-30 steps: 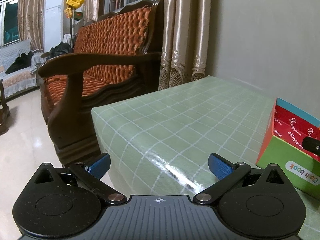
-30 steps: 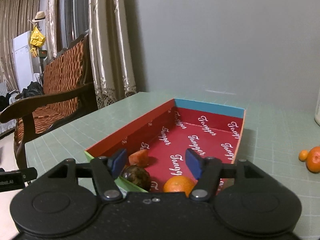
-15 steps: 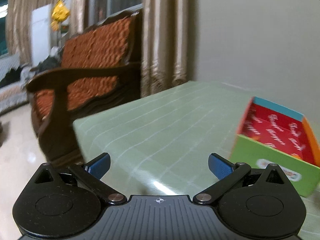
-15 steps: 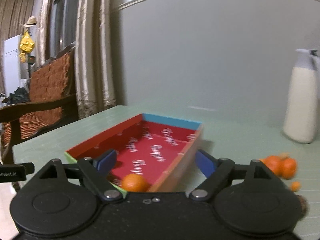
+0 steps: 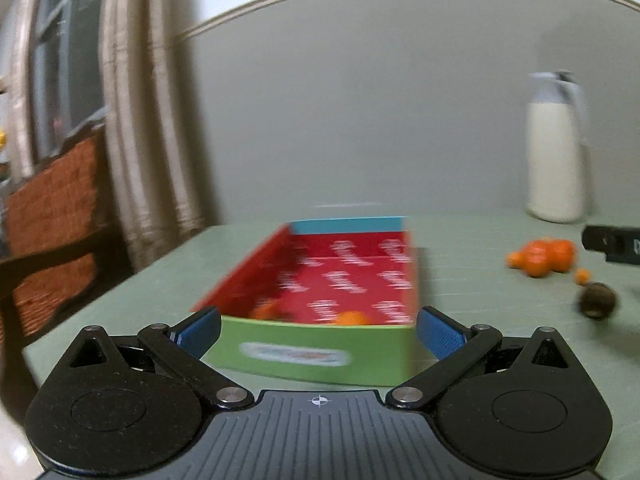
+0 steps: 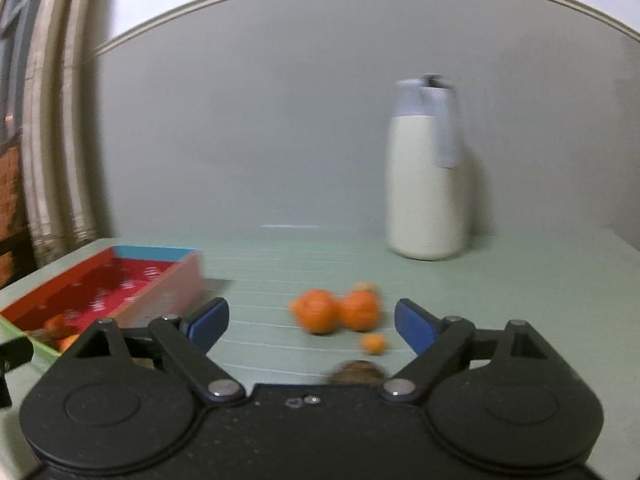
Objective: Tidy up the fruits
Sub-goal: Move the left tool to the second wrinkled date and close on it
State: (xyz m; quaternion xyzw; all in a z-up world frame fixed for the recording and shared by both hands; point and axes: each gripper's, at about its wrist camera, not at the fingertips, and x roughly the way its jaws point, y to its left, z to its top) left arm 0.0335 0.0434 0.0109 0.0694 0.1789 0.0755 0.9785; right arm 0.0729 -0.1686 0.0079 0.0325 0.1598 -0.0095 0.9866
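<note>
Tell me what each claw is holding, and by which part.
Nothing is held. The left claw is open before the box; the right claw, whose jaws have just been opening, is empty, facing the oranges.

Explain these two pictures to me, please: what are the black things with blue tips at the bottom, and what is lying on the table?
Those are two hand-held grippers, one in each of a person's hands, each carrying a camera that looks forward along its two blue-padded fingers. One picture comes from the left gripper, the other from the right gripper.

Both are open and hold nothing; the right one's jaws have just been opening.

On the green table stands a red-lined cardboard box with some fruit already inside. Beside it, loose on the table, lie two oranges, a small orange fruit and a dark round fruit. A white jug stands by the wall. The pictures are blurred.
</note>
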